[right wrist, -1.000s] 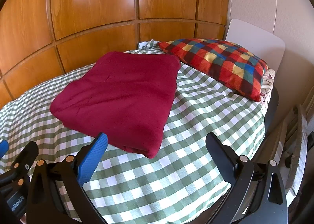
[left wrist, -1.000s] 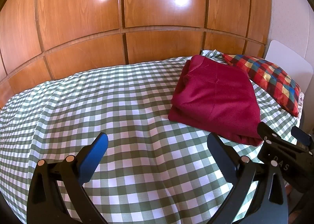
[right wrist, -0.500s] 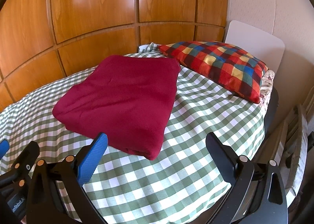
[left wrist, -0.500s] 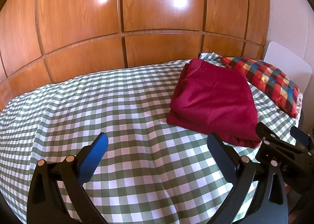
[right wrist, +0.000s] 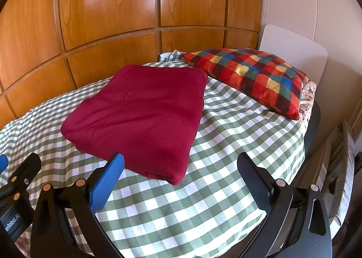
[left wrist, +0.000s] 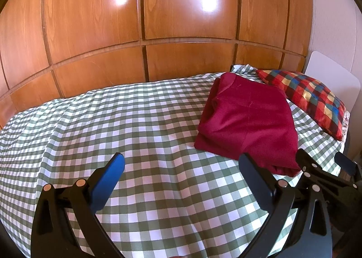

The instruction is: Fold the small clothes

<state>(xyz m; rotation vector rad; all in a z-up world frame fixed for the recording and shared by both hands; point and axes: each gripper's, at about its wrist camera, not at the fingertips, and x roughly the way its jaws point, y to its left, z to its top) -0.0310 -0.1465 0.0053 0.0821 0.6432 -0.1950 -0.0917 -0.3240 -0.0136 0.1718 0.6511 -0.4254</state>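
Both grippers, left (left wrist: 181, 175) and right (right wrist: 179, 174), gape empty, backed farther from the folded garment (right wrist: 140, 120); folding looks finished.

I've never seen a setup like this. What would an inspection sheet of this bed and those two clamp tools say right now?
Surface: bed with a green-and-white checked cover, a few soft wrinkles.
Job's things: dark red garment, folded into a neat rectangle, lying flat on the cover.
Clutter: multicolour checked pillow at the head end, beside the garment; a floral fabric edge under it.
Grippers: left gripper open, empty, above bare cover; right gripper open, empty, just short of the garment's near edge.
Cables: nothing seen.
Surroundings: glossy wooden wall panels behind the bed, white headboard, pale wall on the right.
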